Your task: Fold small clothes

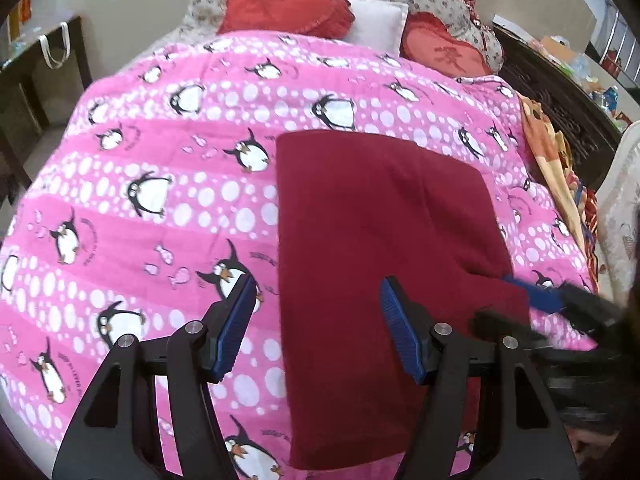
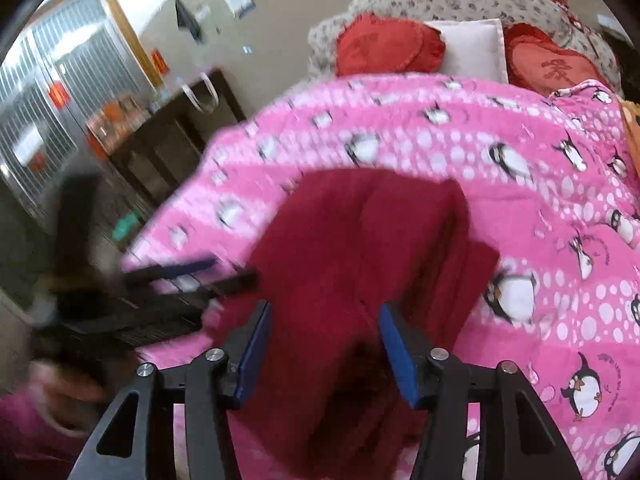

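Note:
A dark red garment (image 1: 380, 220) (image 2: 360, 240) lies flat on the pink penguin blanket (image 1: 160, 200) (image 2: 540, 200), folded into a long strip. My left gripper (image 1: 318, 286) hovers open over the garment's left edge, one pad above the blanket and the other above the red cloth, gripping nothing. My right gripper (image 2: 325, 310) stands with jaws apart above the near part of the garment, and the cloth shows below the gap. In the left wrist view the right gripper (image 1: 516, 304) sits blurred at the garment's lower right corner. In the right wrist view the left gripper (image 2: 232, 270) is blurred at the left.
Two red heart cushions (image 1: 288, 8) and a white pillow (image 1: 378, 20) lean at the bed's head. A dark wooden table (image 1: 40, 64) stands left of the bed. An orange patterned cloth (image 1: 548, 148) and a dark carved cabinet (image 1: 568, 108) line the right side.

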`<move>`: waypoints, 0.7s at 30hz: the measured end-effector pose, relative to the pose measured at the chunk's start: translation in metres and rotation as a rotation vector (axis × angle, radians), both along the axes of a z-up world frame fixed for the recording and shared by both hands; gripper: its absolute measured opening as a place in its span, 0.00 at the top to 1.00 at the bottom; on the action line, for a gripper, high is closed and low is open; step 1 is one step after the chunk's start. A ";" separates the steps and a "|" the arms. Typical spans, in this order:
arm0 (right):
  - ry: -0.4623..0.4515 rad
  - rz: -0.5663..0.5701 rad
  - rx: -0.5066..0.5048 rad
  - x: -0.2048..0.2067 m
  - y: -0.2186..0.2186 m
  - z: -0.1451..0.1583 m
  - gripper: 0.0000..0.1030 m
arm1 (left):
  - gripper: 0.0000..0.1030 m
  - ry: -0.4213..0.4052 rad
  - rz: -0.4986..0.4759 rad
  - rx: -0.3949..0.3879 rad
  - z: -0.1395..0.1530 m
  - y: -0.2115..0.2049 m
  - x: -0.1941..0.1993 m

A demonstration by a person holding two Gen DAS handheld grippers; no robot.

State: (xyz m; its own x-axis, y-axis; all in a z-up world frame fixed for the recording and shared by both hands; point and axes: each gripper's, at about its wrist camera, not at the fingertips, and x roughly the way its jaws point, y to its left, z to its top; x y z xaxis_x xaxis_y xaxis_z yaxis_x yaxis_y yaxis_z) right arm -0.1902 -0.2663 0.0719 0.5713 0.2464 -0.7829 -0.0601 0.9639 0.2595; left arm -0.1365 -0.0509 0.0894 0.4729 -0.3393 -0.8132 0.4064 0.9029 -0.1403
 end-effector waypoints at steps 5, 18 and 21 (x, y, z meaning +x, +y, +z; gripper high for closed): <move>0.019 -0.019 0.002 -0.015 -0.009 -0.012 0.52 | 0.37 -0.060 0.019 0.005 0.010 0.006 -0.011; -0.138 -0.064 -0.036 -0.043 0.006 0.059 0.51 | 0.37 -0.149 0.051 0.011 0.035 0.009 -0.031; -0.157 -0.088 -0.035 -0.045 0.005 0.065 0.47 | 0.37 -0.165 0.046 0.008 0.039 0.010 -0.035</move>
